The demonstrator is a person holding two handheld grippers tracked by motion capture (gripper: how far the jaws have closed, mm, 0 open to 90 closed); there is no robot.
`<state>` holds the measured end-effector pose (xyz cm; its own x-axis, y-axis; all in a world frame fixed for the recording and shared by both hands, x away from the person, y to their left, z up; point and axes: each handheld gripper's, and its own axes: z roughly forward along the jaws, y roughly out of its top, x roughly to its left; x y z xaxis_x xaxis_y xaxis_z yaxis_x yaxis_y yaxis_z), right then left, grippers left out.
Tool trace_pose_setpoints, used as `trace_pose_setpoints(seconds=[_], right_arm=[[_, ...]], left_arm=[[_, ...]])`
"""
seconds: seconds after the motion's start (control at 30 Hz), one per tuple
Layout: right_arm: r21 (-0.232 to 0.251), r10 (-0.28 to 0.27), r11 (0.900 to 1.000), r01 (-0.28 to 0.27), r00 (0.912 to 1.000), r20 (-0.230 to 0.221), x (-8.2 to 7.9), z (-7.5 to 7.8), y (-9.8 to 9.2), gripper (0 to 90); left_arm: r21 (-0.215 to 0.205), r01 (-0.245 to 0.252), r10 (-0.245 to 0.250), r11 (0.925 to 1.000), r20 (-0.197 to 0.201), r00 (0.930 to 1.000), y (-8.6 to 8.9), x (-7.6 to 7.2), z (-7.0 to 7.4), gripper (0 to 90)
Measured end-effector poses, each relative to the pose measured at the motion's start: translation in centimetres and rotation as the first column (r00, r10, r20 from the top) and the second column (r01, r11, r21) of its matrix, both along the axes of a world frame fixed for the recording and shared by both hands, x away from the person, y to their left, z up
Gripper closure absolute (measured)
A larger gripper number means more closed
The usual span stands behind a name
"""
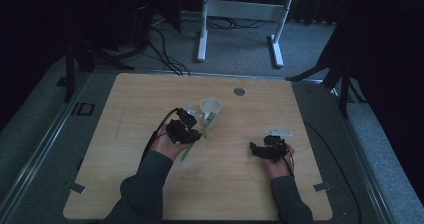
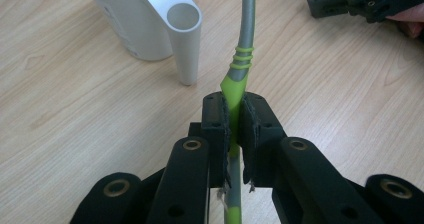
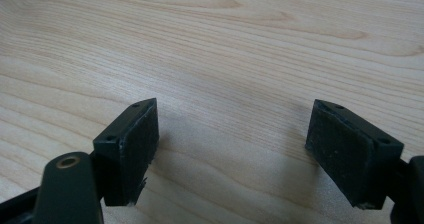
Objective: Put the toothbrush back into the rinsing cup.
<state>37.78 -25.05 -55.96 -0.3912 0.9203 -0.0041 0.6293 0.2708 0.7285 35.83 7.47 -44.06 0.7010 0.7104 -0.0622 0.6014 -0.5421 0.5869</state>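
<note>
My left gripper [image 1: 196, 133] [image 2: 234, 109] is shut on a slim green-and-grey utensil [image 2: 244, 39] [image 1: 189, 148]. Its pads pinch the green part, and the grey shaft runs forward past the jaws. A white mug [image 1: 210, 112] [image 2: 145, 19] stands upright on the wooden table just beyond this gripper, with its handle [image 2: 185, 39] toward the jaws. At the table's right, my right gripper [image 1: 255, 150] [image 3: 232, 134] is held low over bare wood, open, with nothing between its pads. That gripper [image 2: 350, 4] also shows far off in the left gripper view.
The wooden table [image 1: 150, 99] has a round grey grommet [image 1: 239, 91] near its far edge. A white desk frame [image 1: 240, 9] and cables lie on the floor behind. Grey floor surrounds the table.
</note>
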Motion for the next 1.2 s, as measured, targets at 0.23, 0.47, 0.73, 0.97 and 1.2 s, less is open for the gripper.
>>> trace_pose_setpoints(seconds=[0.23, 0.47, 0.73, 0.97, 1.2], right_arm=[[0.0, 0.0, 1.0, 0.0, 1.0, 0.0, 0.0, 0.0, 0.0, 20.7], [0.0, 0.0, 1.0, 0.0, 1.0, 0.0, 0.0, 0.0, 0.0, 20.7], [0.0, 0.0, 1.0, 0.0, 1.0, 0.0, 0.0, 0.0, 0.0, 20.7], [0.0, 0.0, 1.0, 0.0, 1.0, 0.0, 0.0, 0.0, 0.0, 20.7], [0.0, 0.0, 1.0, 0.0, 1.0, -0.001, 0.0, 0.0, 0.0, 20.7]], left_arm=[[-0.021, -0.01, 0.011, 0.9997, 0.026, 0.9996, 0.14, -0.06, 0.23, 81.6], [-0.037, -0.019, 0.021, 0.9991, 0.049, 0.9986, 0.2, -0.06, 0.33, 81.6], [-0.057, -0.011, 0.016, 0.9983, 0.072, 0.9973, 0.19, -0.2, 0.42, 81.6], [-0.07, -0.011, 0.017, 0.9975, 0.085, 0.9963, 0.22, -0.25, 0.41, 81.6], [-0.088, -0.017, 0.026, 0.996, 0.101, 0.9945, 0.4, -0.33, 0.54, 81.6]])
